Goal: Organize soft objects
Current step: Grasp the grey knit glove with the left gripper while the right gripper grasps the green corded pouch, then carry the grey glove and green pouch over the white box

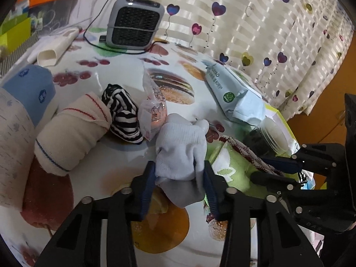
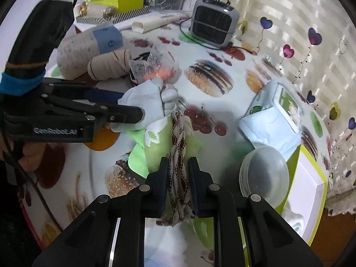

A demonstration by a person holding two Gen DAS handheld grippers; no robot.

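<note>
My left gripper [image 1: 178, 171] is shut on a pale grey glove [image 1: 180, 146] just above the table; the glove [image 2: 146, 104] and that gripper [image 2: 133, 104] also show in the right wrist view. My right gripper [image 2: 178, 166] is shut on a red-patterned white cloth [image 2: 179, 178], which lies over a green towel [image 2: 155, 146]. In the left wrist view the right gripper [image 1: 278, 169] holds that cloth [image 1: 249, 155] beside the green towel [image 1: 233, 166]. A rolled cream towel [image 1: 71, 133], a black-and-white striped cloth [image 1: 124, 113] and a clear bag [image 1: 153, 111] lie left of the glove.
A grey heater [image 1: 133, 22] stands at the back with its cord. A wet-wipes pack [image 1: 231, 93], a clear lidded container [image 2: 264, 173] and a green-edged box [image 2: 307, 182] sit at the right. A blue-labelled tissue pack [image 1: 29, 89] and a white tube [image 1: 57, 46] lie at the left.
</note>
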